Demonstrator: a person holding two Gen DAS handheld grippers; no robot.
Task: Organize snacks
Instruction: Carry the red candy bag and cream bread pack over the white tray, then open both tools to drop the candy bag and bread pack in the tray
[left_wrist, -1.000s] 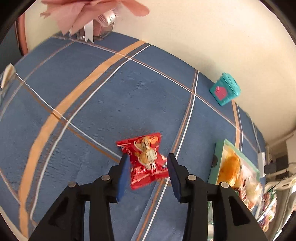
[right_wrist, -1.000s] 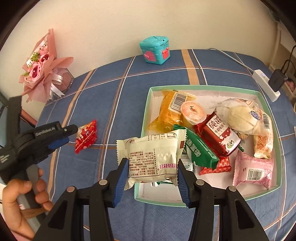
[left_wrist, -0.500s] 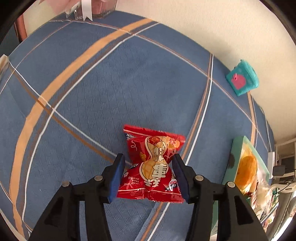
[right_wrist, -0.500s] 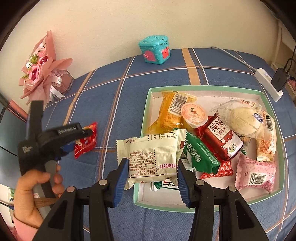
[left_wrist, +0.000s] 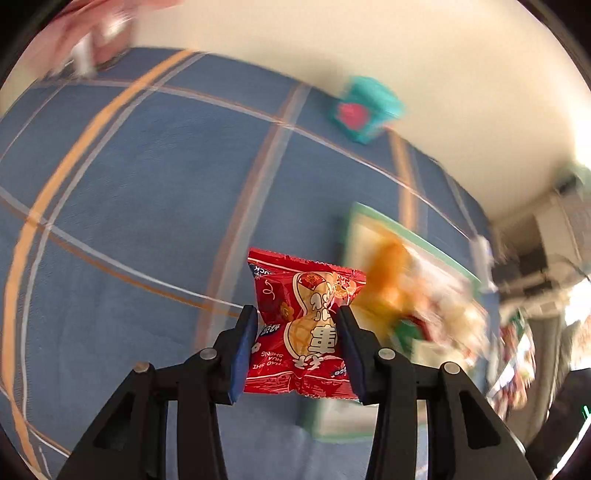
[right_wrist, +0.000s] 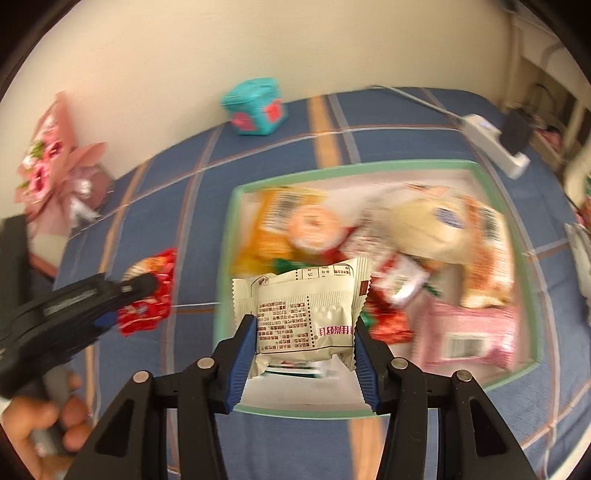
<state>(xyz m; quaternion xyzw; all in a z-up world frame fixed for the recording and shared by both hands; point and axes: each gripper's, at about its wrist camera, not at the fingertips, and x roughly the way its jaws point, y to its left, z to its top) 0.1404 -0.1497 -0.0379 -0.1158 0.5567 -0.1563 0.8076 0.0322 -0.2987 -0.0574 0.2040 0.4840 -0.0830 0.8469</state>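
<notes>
My left tongs (left_wrist: 295, 332) are clamped on a red peanut snack packet (left_wrist: 304, 325), both blue pads pressed into its sides so the foil puckers between them. The packet stands upright in the grip and looks lifted clear of the blue plaid cloth (left_wrist: 129, 184) beneath. Just beyond and to the right of these tongs I see the near corner of the green-rimmed snack box (left_wrist: 373, 218), its contents smeared by motion blur; only an orange packet (left_wrist: 388, 273) reads clearly.

My right tongs (right_wrist: 301, 339) are closed on a cream-white snack packet (right_wrist: 306, 306), printed back facing me, pinched at its lower half with the top edge fanning out above the pads. It hangs over the near left corner of the box (right_wrist: 229, 236). Past it in the box lie an orange packet (right_wrist: 273, 221), a round jelly cup (right_wrist: 314, 225), a pale bun in clear wrap (right_wrist: 424, 229) and, to the right, a pink packet (right_wrist: 469, 336).

Off to the left of my right tongs, the left tongs (right_wrist: 147, 286) show from the side, carrying the red packet (right_wrist: 147, 295) above the cloth, just left of the box rim. Farther back sit a teal box (right_wrist: 256, 107) by the wall, a pink bouquet (right_wrist: 51, 166) far left, and a white power strip (right_wrist: 495, 144) far right.
</notes>
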